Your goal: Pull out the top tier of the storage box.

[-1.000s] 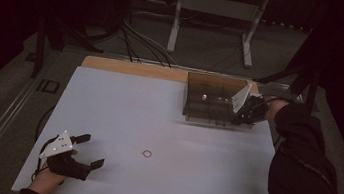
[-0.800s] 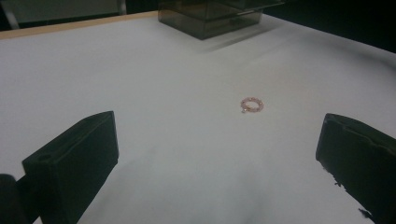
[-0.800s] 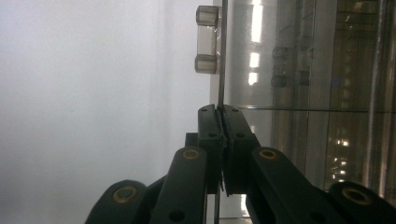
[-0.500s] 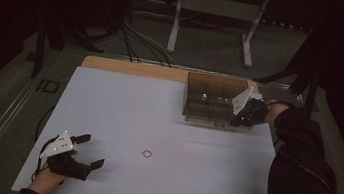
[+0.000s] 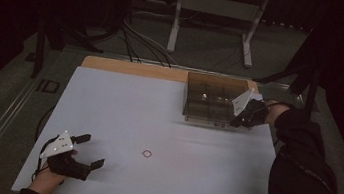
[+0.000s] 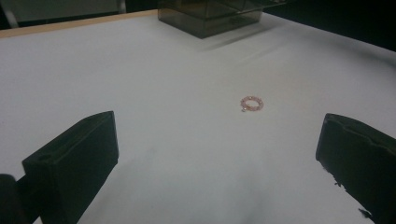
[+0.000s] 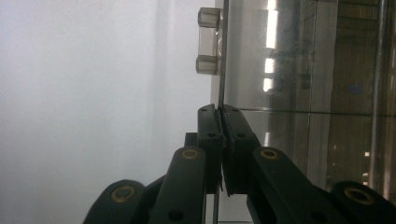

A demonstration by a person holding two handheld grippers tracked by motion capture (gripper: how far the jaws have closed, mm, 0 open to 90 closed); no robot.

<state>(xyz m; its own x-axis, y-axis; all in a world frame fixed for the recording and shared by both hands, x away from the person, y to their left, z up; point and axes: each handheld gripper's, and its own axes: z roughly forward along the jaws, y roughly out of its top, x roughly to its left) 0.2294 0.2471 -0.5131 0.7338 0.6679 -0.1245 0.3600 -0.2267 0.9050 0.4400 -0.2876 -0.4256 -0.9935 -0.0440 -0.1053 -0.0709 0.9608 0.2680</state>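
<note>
A small pink bead ring (image 5: 147, 153) lies on the white table (image 5: 128, 106), also seen ahead of my left jaws as the ring (image 6: 252, 103). My left gripper (image 5: 95, 150) rests at the near left corner, open wide, nothing between its jaws (image 6: 219, 149). A smoky transparent compartment box (image 5: 210, 101) stands at the far right. My right gripper (image 5: 235, 121) is at the box's front right corner, shut (image 7: 220, 109) on the thin edge of the box's clear lid (image 7: 289, 70), just below its clasp (image 7: 208, 41).
The box (image 6: 210, 16) sits far beyond the ring in the left gripper view. A wooden strip (image 5: 133, 68) borders the table's far edge. Cables and a metal stand (image 5: 211, 11) occupy the dark floor behind. A dark sleeve (image 5: 301, 169) runs along the right side.
My right gripper has shifted slightly left and nearer along the box's front right corner. The left gripper and the ring have stayed put.
</note>
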